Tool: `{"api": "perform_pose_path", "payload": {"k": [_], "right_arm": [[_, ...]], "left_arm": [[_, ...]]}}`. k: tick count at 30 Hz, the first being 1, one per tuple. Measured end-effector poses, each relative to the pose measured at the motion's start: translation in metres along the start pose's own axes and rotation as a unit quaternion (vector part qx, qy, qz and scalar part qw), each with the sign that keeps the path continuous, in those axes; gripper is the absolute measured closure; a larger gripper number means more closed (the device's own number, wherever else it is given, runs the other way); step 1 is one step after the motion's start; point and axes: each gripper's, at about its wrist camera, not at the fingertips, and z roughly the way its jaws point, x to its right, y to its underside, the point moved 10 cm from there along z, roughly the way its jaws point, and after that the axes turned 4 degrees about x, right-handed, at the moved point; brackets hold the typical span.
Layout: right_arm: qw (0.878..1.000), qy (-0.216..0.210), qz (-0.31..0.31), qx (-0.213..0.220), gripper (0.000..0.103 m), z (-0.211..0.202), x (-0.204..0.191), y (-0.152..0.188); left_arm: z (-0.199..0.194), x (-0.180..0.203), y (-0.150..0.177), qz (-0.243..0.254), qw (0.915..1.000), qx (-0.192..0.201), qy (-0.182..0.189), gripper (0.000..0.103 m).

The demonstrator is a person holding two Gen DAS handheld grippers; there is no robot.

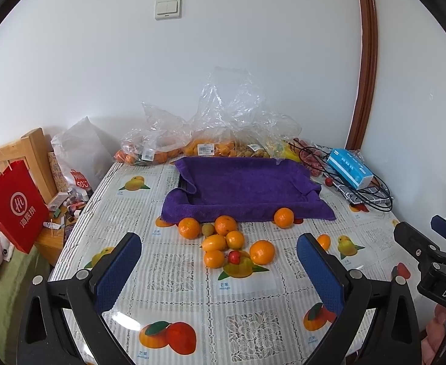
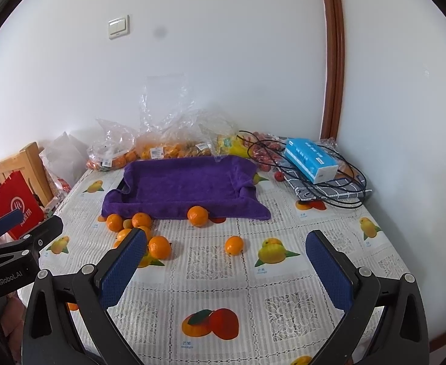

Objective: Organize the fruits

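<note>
A cluster of oranges [image 1: 226, 225] lies on the fruit-print tablecloth in front of a tray lined with a purple towel [image 1: 247, 188]. Among them are an oval kumquat [image 1: 213, 242], a small brownish longan [image 1: 208, 229] and a small red fruit [image 1: 234, 256]. One orange [image 1: 283, 217] touches the towel's front edge. My left gripper [image 1: 218, 238] hovers open above the near side of the cluster, holding nothing. In the right wrist view, a lone orange [image 2: 234, 245] sits apart, just beyond my open, empty right gripper [image 2: 226, 234]. The towel tray [image 2: 186, 182] holds no fruit.
Clear plastic bags of fruit [image 1: 204, 146] line the back wall. A blue tissue box [image 1: 349, 168] and a black cable [image 1: 371, 194] lie at the back right. A red paper bag [image 1: 13, 210] and a wooden chair [image 1: 31, 152] stand off the table's left edge.
</note>
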Motion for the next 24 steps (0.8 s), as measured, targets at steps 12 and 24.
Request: {"api": "perform_pose_path", "payload": {"k": [12,24], "right_arm": [[1.000,0.000,-0.002,-0.003,0.000,0.0013,-0.0012,0.0025],[1.000,-0.004,0.001,0.001,0.000,0.0002,-0.0017,0.0019]], "left_arm": [[-0.0039,-0.0042,0.0015,-0.007,1.0000,0.003,0.002,0.001],[-0.0024,-0.0069,-0.0016,-0.009,1.0000,0.004,0.001,0.001]]}}
